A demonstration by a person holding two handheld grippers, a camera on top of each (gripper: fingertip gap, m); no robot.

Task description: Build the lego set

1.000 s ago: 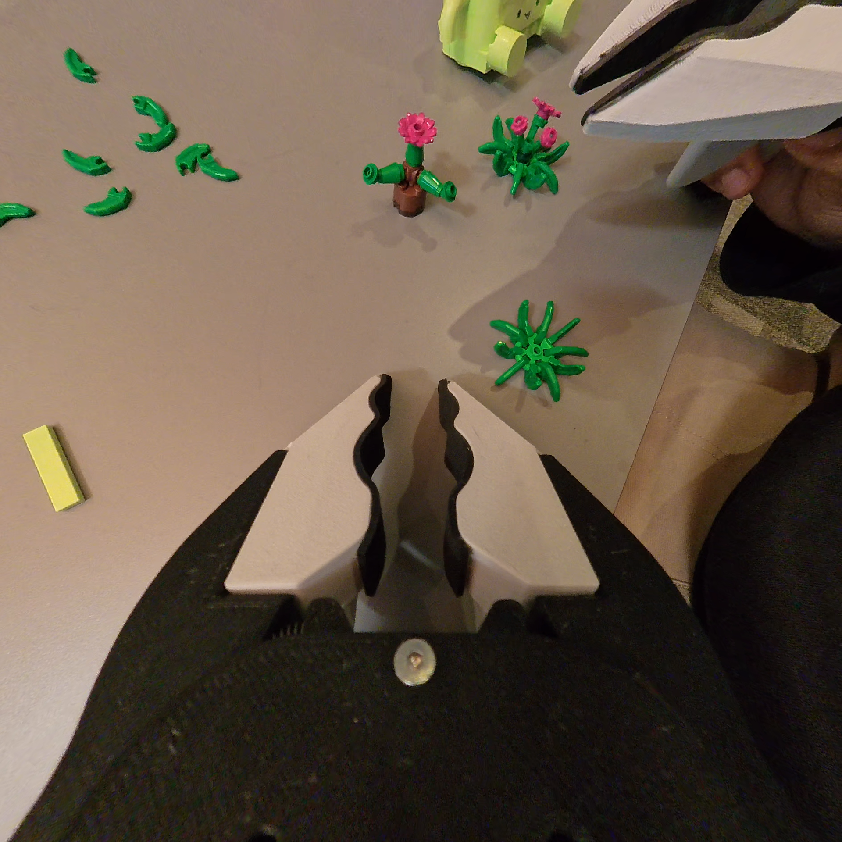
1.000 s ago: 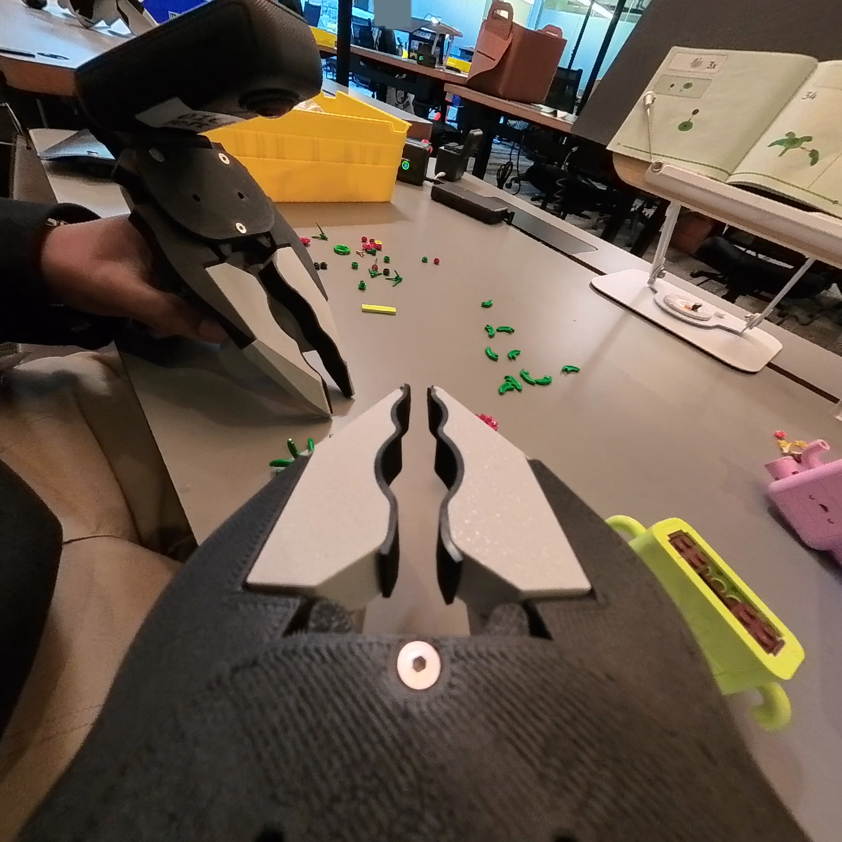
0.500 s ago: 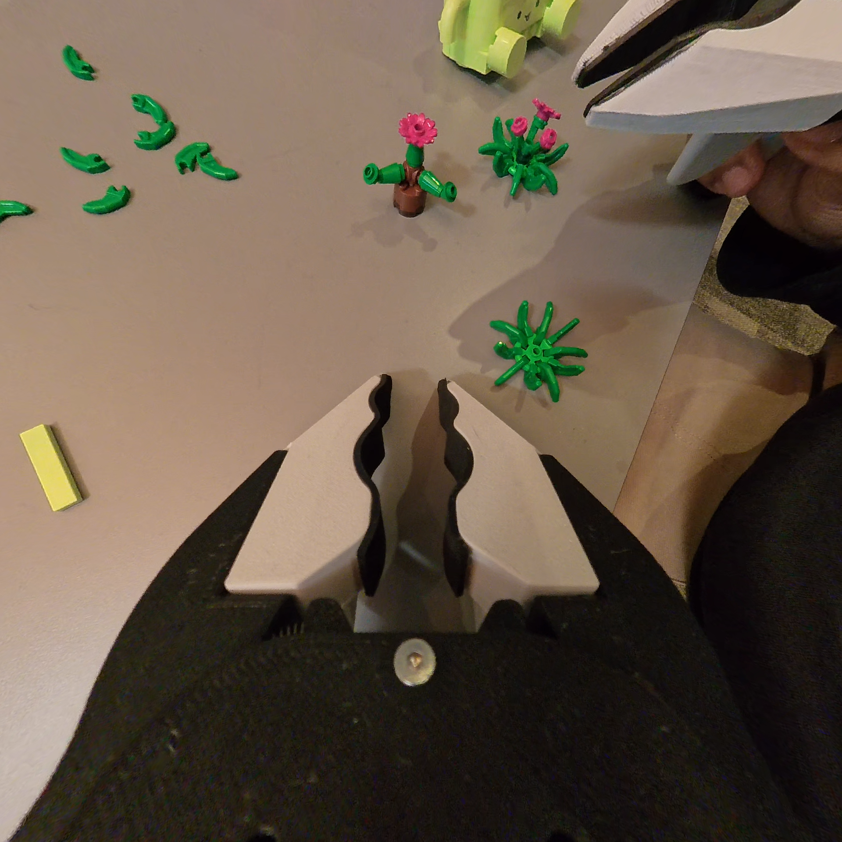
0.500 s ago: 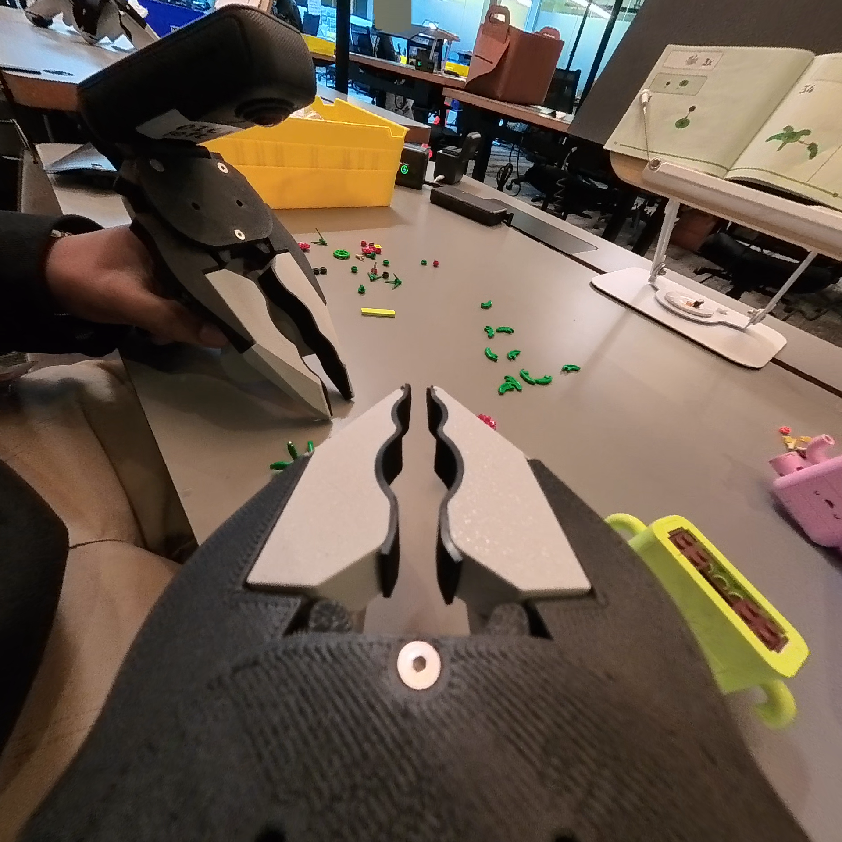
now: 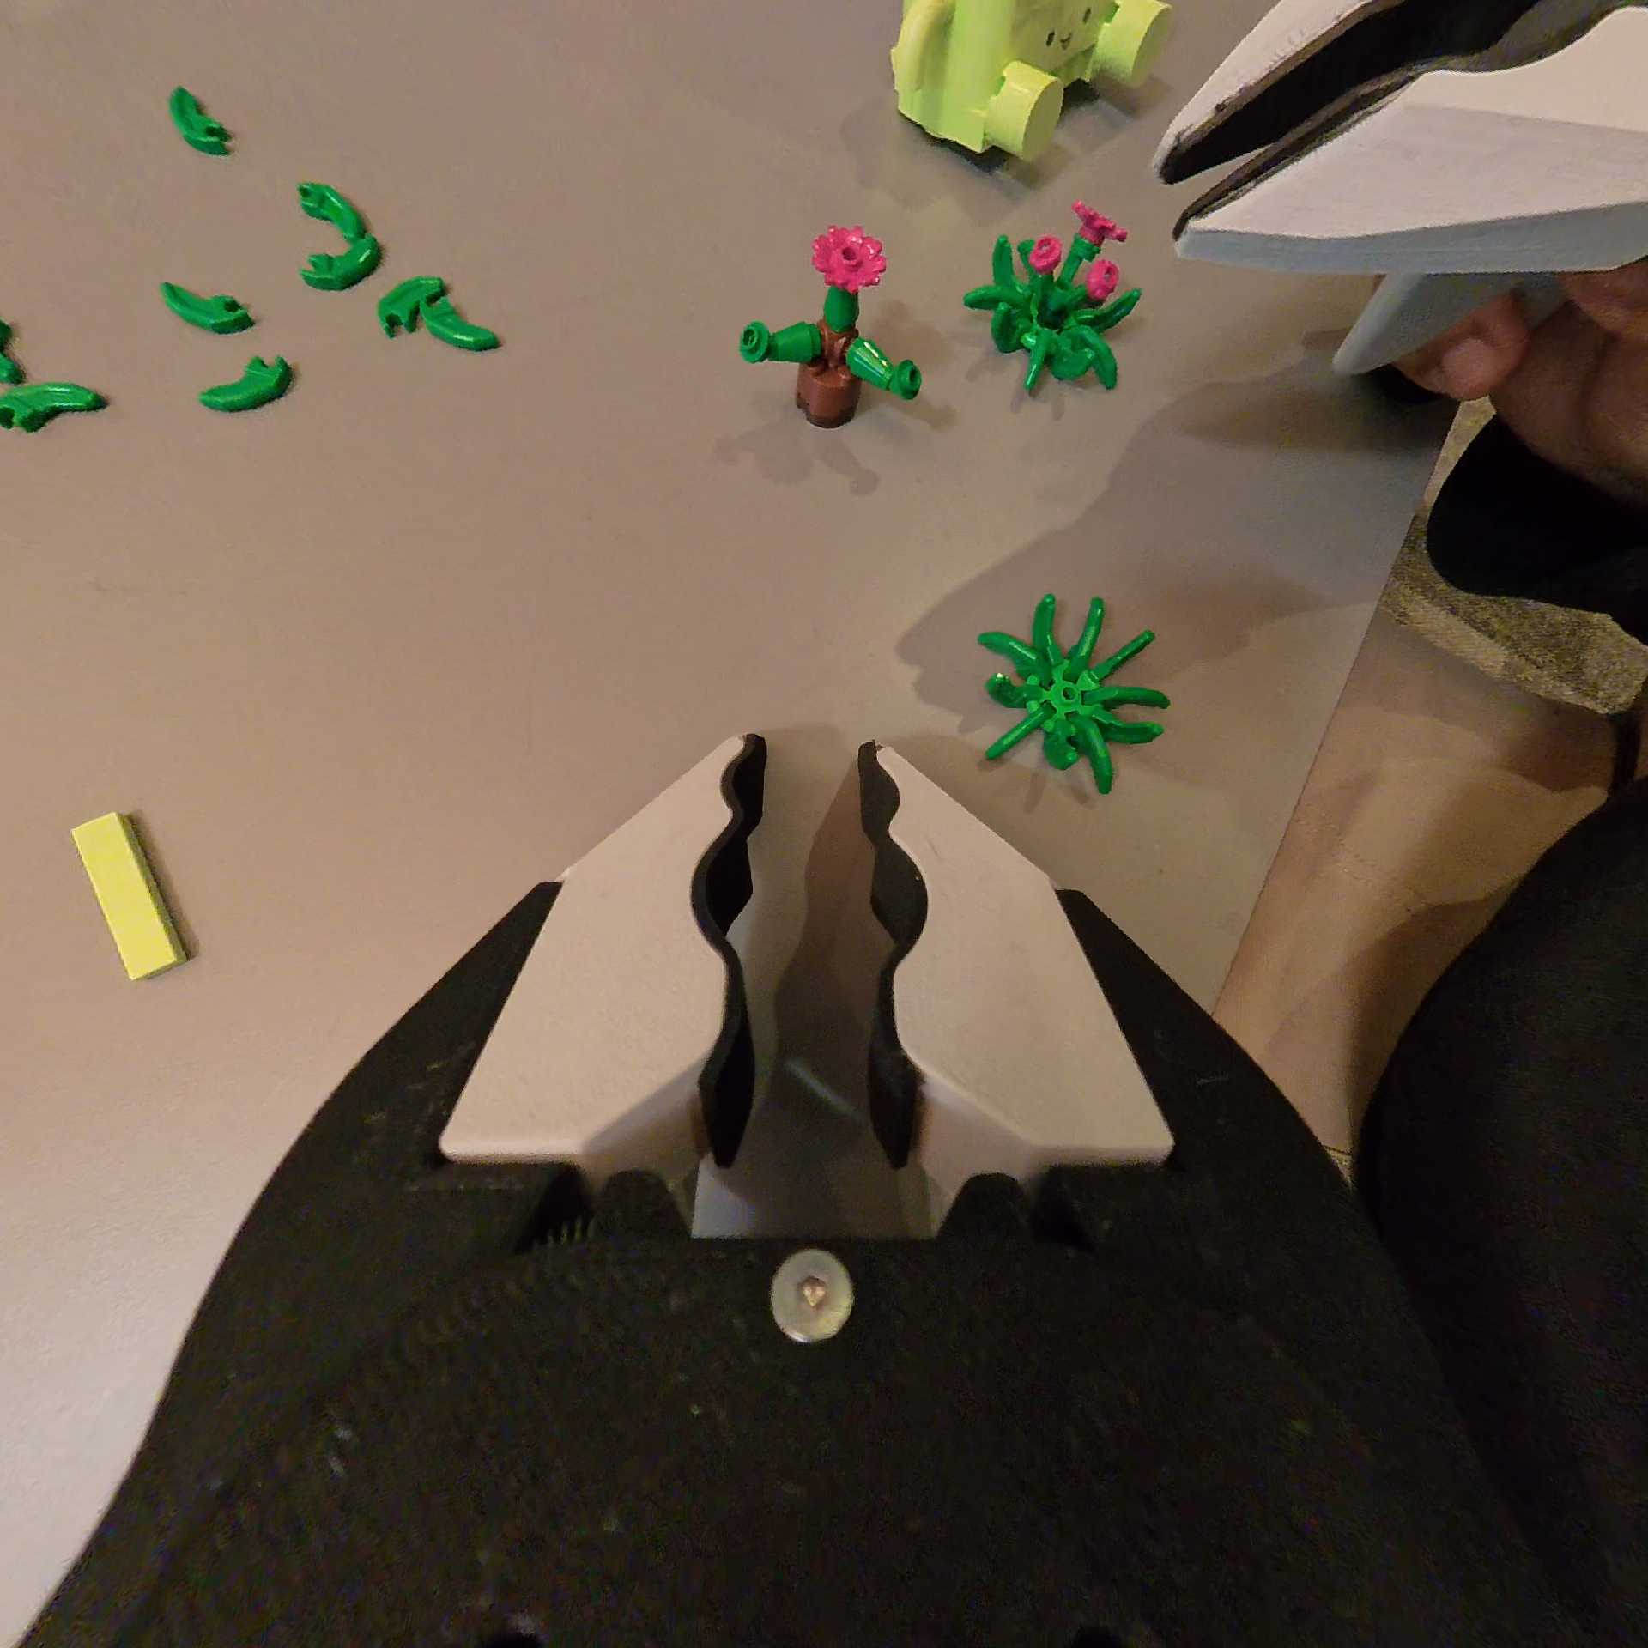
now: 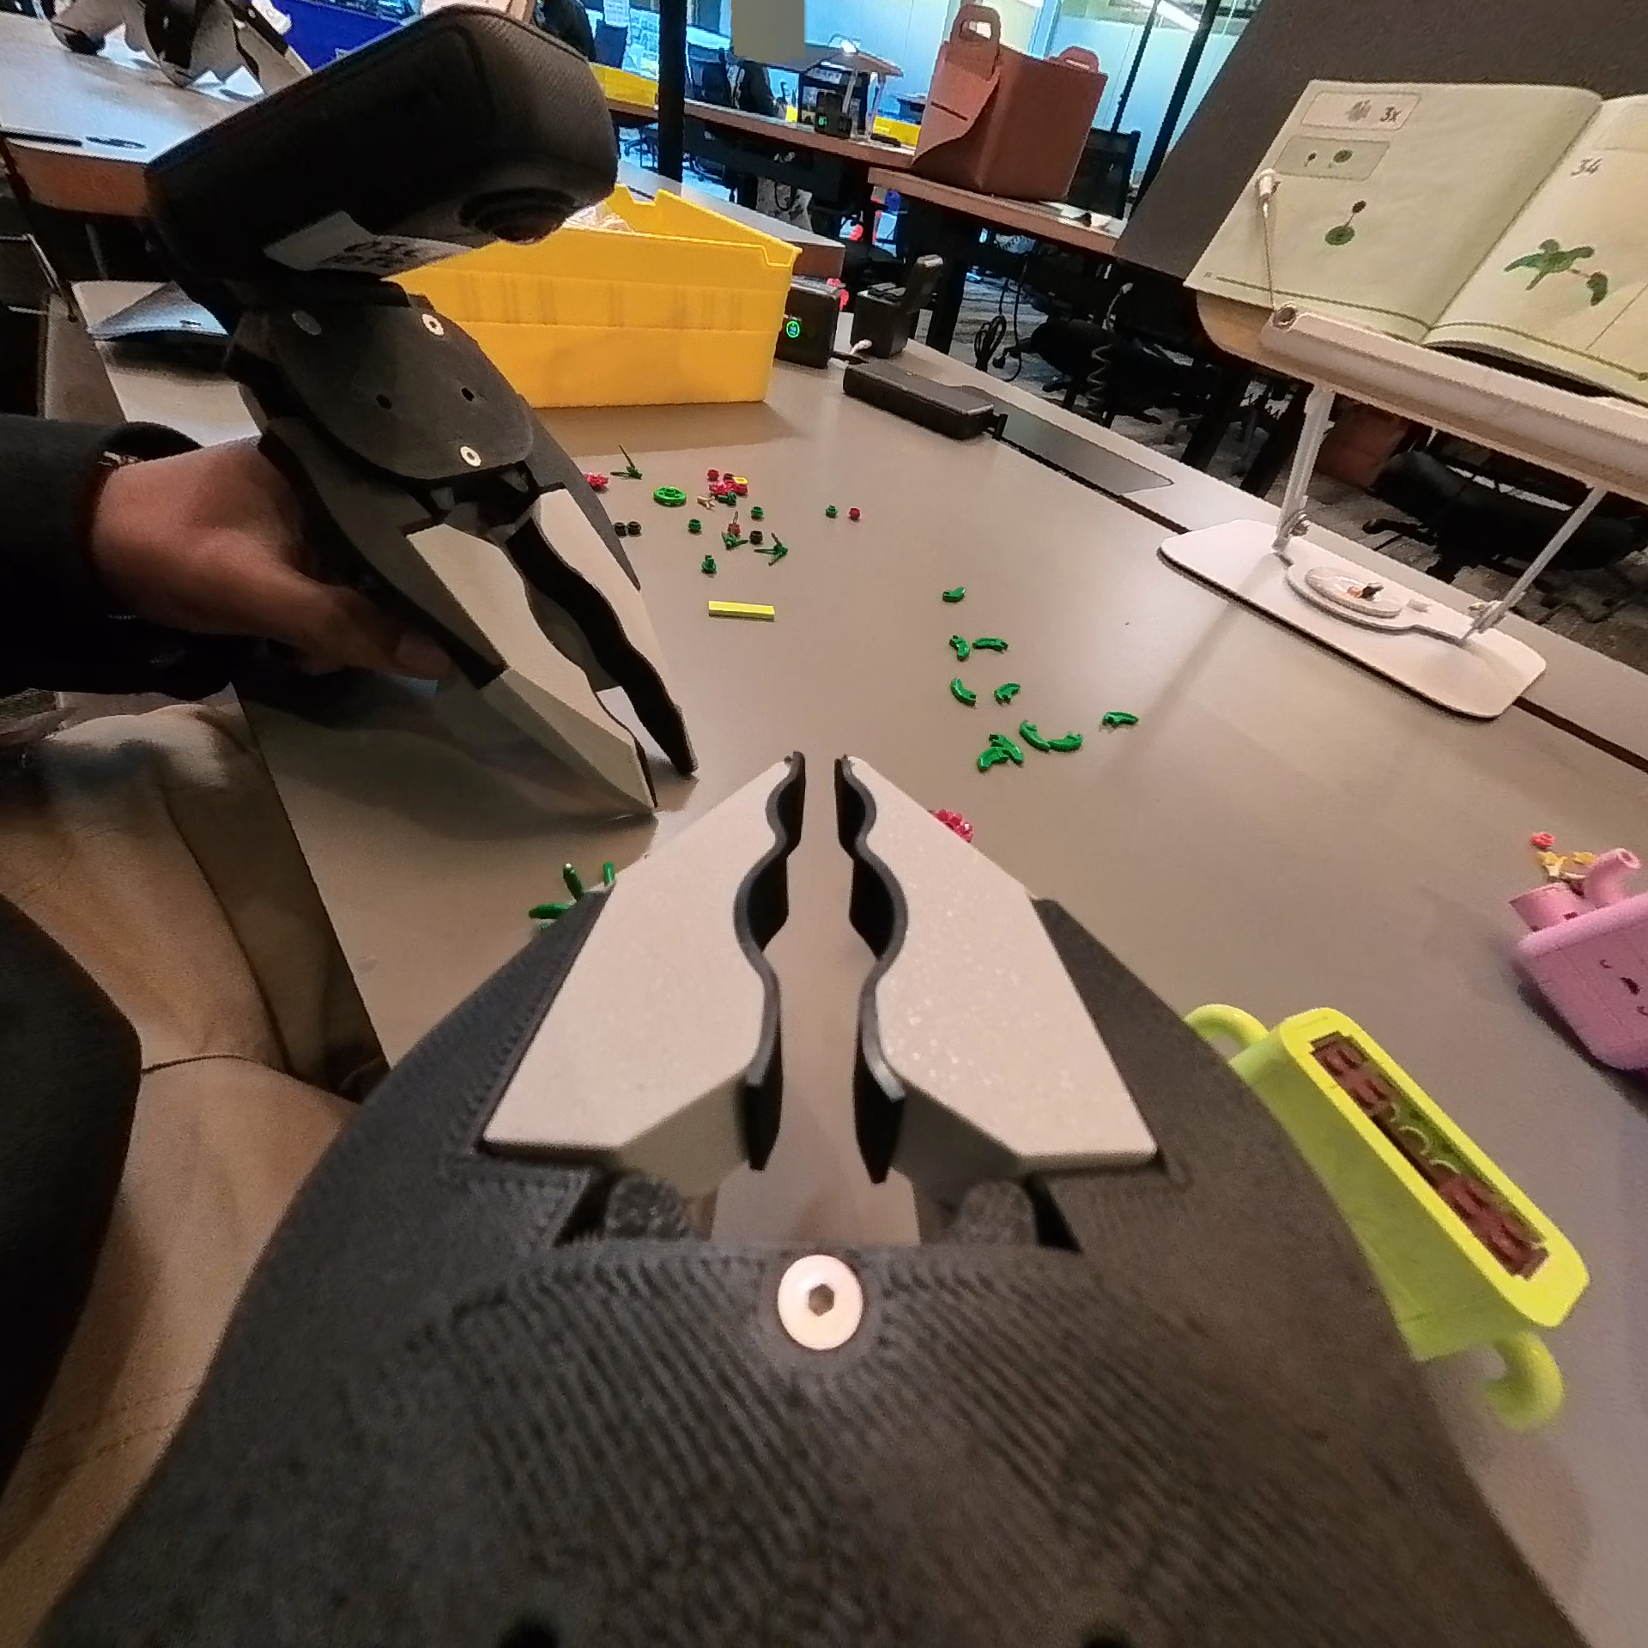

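left gripper (image 5: 807, 753): narrow gap, empty | right gripper (image 6: 813, 761): narrow gap, empty | spiky green leaf piece (image 5: 1070, 694): near right, probably light, stiff, thin fronds; pinch at hub

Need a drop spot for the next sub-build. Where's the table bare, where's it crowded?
Bare: the stretch between the yellow flat tile, the loose green leaves and the brown-potted flower; also between the leaves and the book stand base in the right wrist view. Crowded: the small-parts scatter before the yellow bin, and around the spiky green plant by the table edge.
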